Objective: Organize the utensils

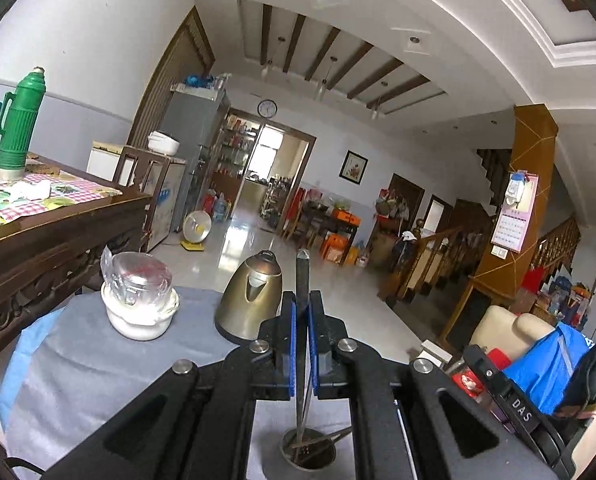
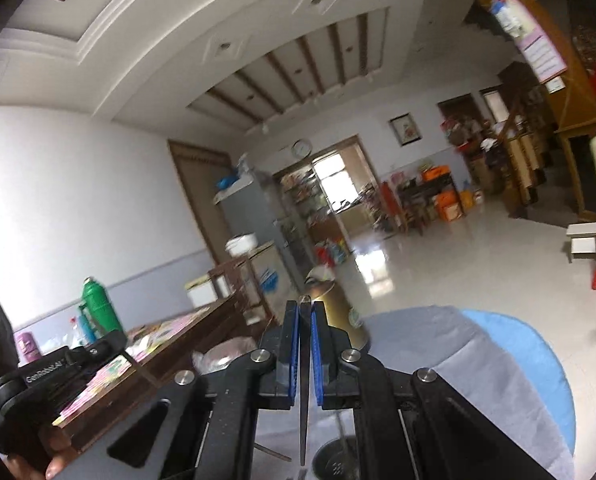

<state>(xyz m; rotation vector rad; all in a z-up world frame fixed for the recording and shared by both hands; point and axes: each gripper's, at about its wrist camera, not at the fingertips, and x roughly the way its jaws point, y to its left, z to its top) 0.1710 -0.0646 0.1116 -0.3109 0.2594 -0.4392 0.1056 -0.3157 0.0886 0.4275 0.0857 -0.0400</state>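
Chopsticks, one in each hand-held gripper: the left hand-held gripper [image 1: 301, 344] is clenched on a dark chopstick [image 1: 302, 280] standing upright through its blue pads, and the right hand-held gripper [image 2: 305, 350] grips its own dark chopstick [image 2: 304, 400] the same way. Straight below, at the bottom centre of both frames, the round metal holder [image 1: 309, 454] waits on the grey-clothed desk [image 1: 98, 360]. Each tip looks to need a plain vertical drop into the holder; neither hand appears nearer.
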